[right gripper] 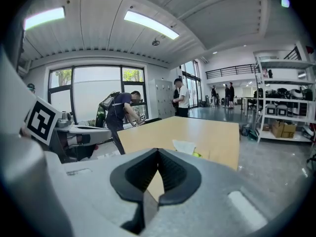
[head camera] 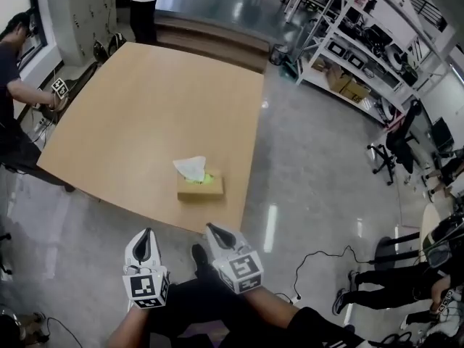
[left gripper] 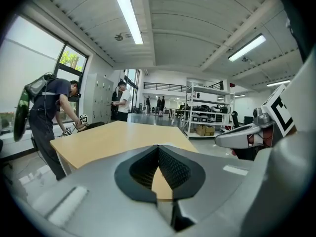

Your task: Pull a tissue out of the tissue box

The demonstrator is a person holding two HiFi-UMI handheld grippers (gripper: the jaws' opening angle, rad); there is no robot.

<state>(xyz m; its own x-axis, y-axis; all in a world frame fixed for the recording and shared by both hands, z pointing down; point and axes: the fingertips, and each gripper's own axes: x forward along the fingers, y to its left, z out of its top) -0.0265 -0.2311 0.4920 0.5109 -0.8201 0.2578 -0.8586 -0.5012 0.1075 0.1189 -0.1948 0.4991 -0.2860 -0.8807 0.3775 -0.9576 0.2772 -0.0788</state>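
Observation:
A tan tissue box point(head camera: 201, 187) stands near the front edge of the wooden table point(head camera: 145, 114), and a white tissue point(head camera: 190, 168) sticks up from its top. Both grippers hover in front of the table, short of the box. My left gripper point(head camera: 148, 232) is shut with nothing in it, its jaws meeting at the tip point(left gripper: 158, 147). My right gripper point(head camera: 211, 228) is also shut and empty point(right gripper: 158, 151). In the right gripper view the tissue point(right gripper: 184, 146) shows just past the jaws. The left gripper view shows the table point(left gripper: 118, 135) but not the box.
A person point(head camera: 13, 93) bends over the table's left edge and another point(head camera: 143, 2) stands at its far end. Metal shelving racks point(head camera: 362, 42) line the right. An office chair point(head camera: 395, 147) and a floor cable point(head camera: 326, 256) lie to the right on the shiny floor.

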